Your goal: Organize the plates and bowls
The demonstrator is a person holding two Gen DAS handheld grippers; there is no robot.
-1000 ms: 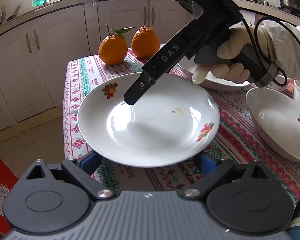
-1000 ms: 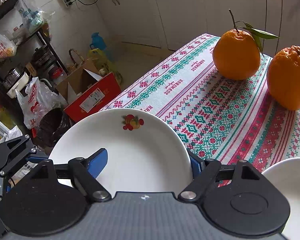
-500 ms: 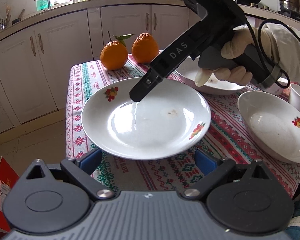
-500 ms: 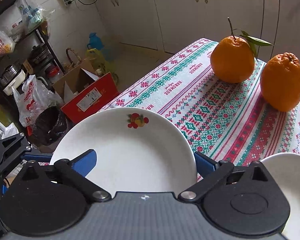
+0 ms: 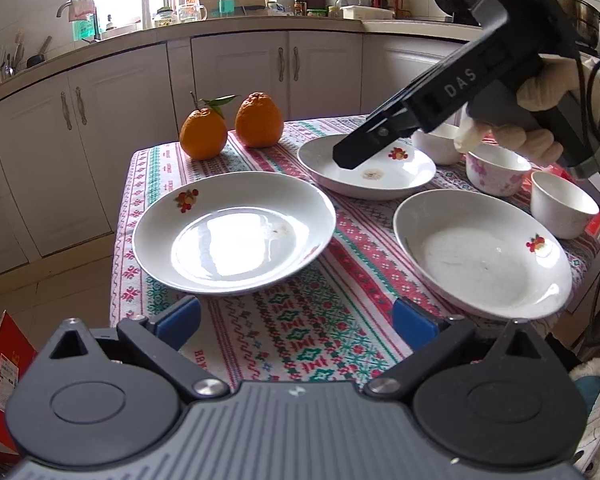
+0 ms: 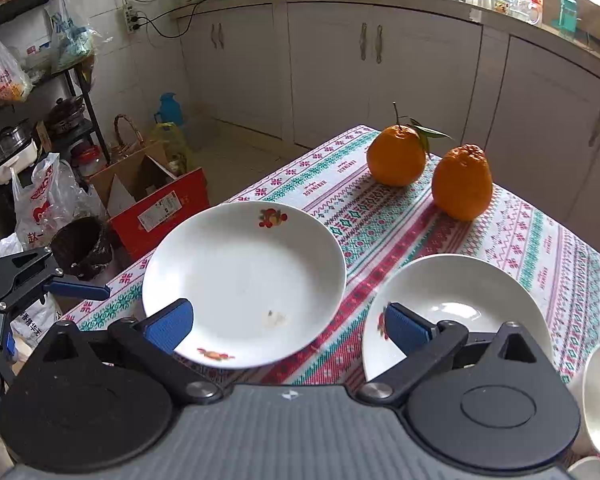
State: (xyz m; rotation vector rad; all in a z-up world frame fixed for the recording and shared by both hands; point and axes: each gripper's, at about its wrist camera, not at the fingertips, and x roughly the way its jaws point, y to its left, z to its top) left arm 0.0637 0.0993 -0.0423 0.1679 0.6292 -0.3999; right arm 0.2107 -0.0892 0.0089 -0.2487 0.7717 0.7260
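Left tongs (image 5: 296,322) are spread, empty, short of the near plate (image 5: 234,232). Right tongs (image 6: 288,326) are spread, empty, above the far plate (image 5: 366,168) on the counter (image 5: 320,320).

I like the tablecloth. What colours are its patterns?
Red and green on white tablecloth; left wrist view.

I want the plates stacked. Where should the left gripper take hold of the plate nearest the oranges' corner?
Probably the near rim of the plate, approached low from the left gripper's side: it lies flat, the thin raised edge faces the open jaws.
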